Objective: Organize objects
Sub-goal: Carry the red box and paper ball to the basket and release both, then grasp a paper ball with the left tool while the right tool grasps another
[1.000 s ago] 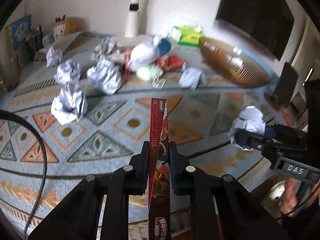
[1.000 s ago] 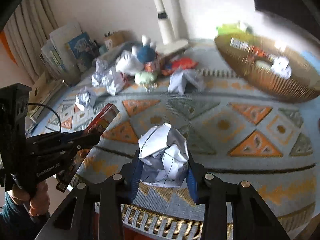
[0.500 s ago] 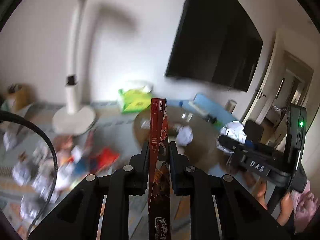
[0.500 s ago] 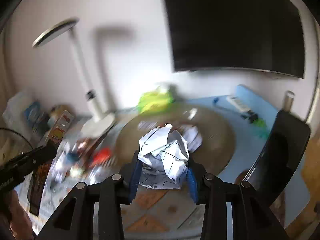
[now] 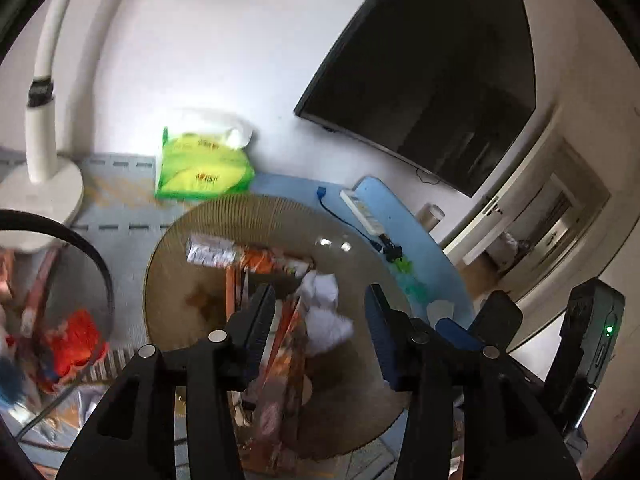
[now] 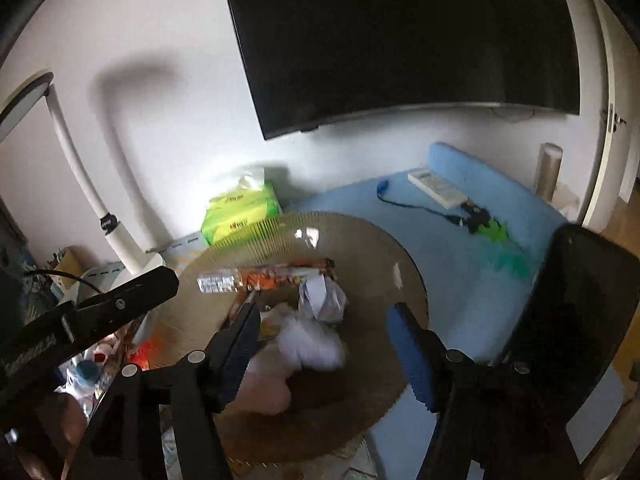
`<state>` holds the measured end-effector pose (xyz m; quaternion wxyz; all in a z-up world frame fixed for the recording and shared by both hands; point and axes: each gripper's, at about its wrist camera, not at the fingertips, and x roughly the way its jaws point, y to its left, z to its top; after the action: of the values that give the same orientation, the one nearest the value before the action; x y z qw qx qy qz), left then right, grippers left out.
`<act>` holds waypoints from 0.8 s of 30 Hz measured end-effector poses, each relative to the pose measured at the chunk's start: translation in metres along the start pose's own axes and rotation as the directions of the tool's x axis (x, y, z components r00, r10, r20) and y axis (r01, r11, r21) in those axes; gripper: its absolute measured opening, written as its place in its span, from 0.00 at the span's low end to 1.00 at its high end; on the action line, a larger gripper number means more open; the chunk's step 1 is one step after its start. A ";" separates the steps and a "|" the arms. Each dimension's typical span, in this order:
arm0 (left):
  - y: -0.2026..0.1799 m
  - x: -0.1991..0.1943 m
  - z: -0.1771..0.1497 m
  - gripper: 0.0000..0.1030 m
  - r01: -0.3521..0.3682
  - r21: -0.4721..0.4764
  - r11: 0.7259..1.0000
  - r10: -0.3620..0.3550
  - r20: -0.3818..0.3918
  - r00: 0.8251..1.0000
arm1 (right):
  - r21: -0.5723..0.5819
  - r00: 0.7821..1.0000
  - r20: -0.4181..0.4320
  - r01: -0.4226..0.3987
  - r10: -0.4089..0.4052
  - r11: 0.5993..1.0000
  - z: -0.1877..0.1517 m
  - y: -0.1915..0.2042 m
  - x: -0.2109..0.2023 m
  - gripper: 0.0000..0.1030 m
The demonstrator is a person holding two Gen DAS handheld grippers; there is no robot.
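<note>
Basket (image 5: 168, 280) is woven wicker, matt tan with a finely ribbed rim; inside it lie crumpled white paper (image 6: 322, 294), matt and creased, a glossy printed orange wrapper (image 6: 276, 274) and a glossy red carton (image 5: 288, 344), blurred. Both grippers, left gripper (image 5: 320, 328) and right gripper (image 6: 324, 344), are matt black plastic with bright metal screw heads, ribbed pads, blue rubbery on one finger each. At the basket's far edge a shiny green plastic tissue pack (image 5: 200, 168); lamp (image 5: 40, 120) smooth white plastic, TV (image 6: 400, 40) glossy black, mat (image 6: 460, 240) matt light-blue foam
</note>
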<state>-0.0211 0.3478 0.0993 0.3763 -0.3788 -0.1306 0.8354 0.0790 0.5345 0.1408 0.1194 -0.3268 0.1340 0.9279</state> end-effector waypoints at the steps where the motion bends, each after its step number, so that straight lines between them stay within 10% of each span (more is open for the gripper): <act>1: 0.001 -0.002 -0.003 0.43 -0.011 0.003 1.000 0.011 0.003 1.000 | -0.002 1.000 -0.006 0.004 -0.004 1.000 -0.003 -0.001 -0.001 0.64; 8: 0.007 -0.044 -0.015 0.43 -0.018 0.006 1.000 0.018 0.003 1.000 | 0.017 0.997 -0.041 -0.061 0.061 0.998 -0.022 0.006 -0.008 0.65; 19: 0.030 -0.197 -0.043 0.44 -0.121 0.007 0.993 0.117 0.205 0.972 | -0.054 0.985 -0.063 -0.165 0.162 0.985 -0.053 0.072 -0.047 0.65; 24: 0.074 -0.262 -0.061 0.96 -0.206 -0.088 0.974 0.223 0.296 0.929 | -0.126 0.975 -0.090 -0.214 0.203 0.969 -0.076 0.119 -0.053 0.74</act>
<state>0.0970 0.1020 0.1606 0.2473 -0.2679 -0.1678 0.9159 0.1258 0.3913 0.1381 -0.0064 -0.3536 0.1092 0.9290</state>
